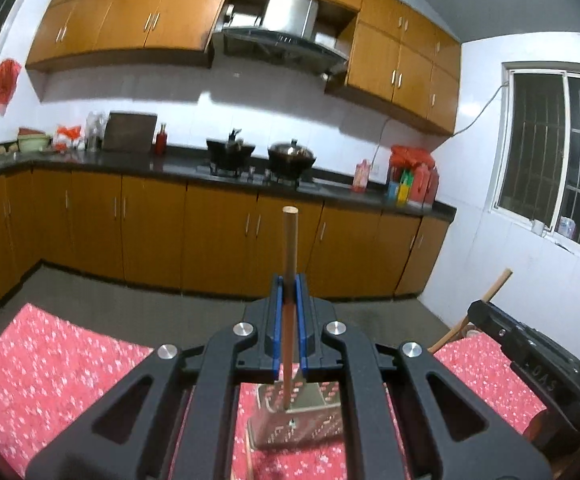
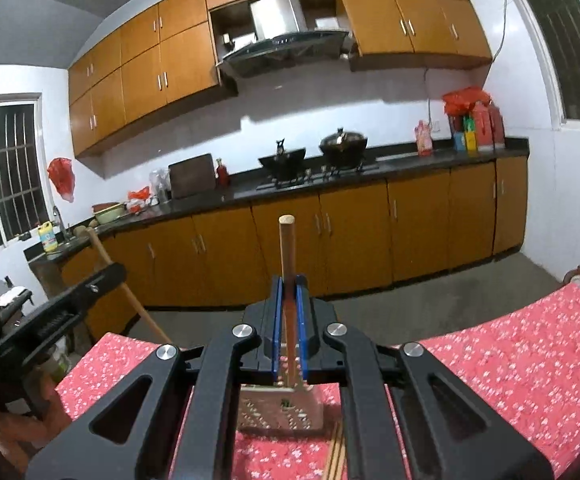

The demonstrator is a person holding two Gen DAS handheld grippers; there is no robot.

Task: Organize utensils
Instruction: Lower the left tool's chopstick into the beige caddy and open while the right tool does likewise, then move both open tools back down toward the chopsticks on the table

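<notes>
My left gripper [image 1: 289,280] is shut on a wooden stick-like utensil [image 1: 290,240] held upright, its lower end reaching into a perforated metal holder [image 1: 295,424] on the red floral tablecloth [image 1: 50,360]. My right gripper [image 2: 289,280] is shut on a second wooden utensil [image 2: 286,244], also upright, above the same metal holder [image 2: 282,410]. Several chopsticks [image 2: 335,456] lie on the cloth beside the holder. Each gripper shows in the other's view: the right one [image 1: 529,352] at the right edge, the left one [image 2: 58,312] at the left edge.
The red floral cloth covers the table [image 2: 509,360] below both grippers. Beyond it are grey floor and a kitchen counter [image 1: 210,168] with two pots [image 1: 290,156] on a stove, bottles and bags. Windows sit on the side walls.
</notes>
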